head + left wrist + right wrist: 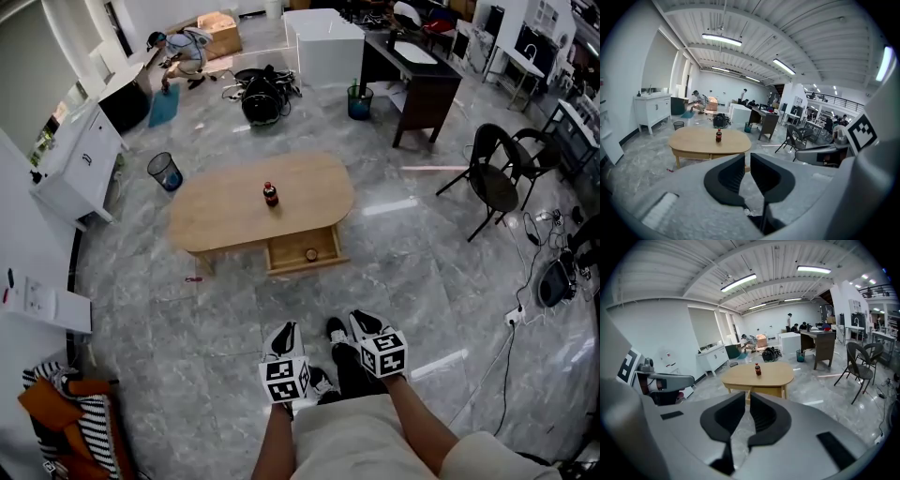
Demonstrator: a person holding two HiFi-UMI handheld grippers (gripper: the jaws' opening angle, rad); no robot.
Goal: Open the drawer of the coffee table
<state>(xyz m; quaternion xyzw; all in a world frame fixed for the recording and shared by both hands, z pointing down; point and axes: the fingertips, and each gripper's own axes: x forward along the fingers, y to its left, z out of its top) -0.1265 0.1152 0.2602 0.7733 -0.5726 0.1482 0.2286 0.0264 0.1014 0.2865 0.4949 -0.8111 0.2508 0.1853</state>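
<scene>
The oval wooden coffee table [225,208] stands mid-floor with a dark bottle [270,194] on top. Its drawer [302,251] is pulled out toward me, and a small round object [311,254] lies inside. My left gripper [285,332] and right gripper [362,322] hang close to my body, well short of the table and touching nothing. In the left gripper view the left gripper [747,161] has its jaws drawn almost together with nothing between them. The right gripper [747,401] looks the same in its own view. Both views look across at the table [696,139] [773,375].
Two black chairs [494,176] stand to the right, with cables [539,281] on the floor beyond them. A mesh bin [165,172] and a white cabinet [75,159] are on the left. A dark desk [417,80] and a crouching person [183,52] are behind.
</scene>
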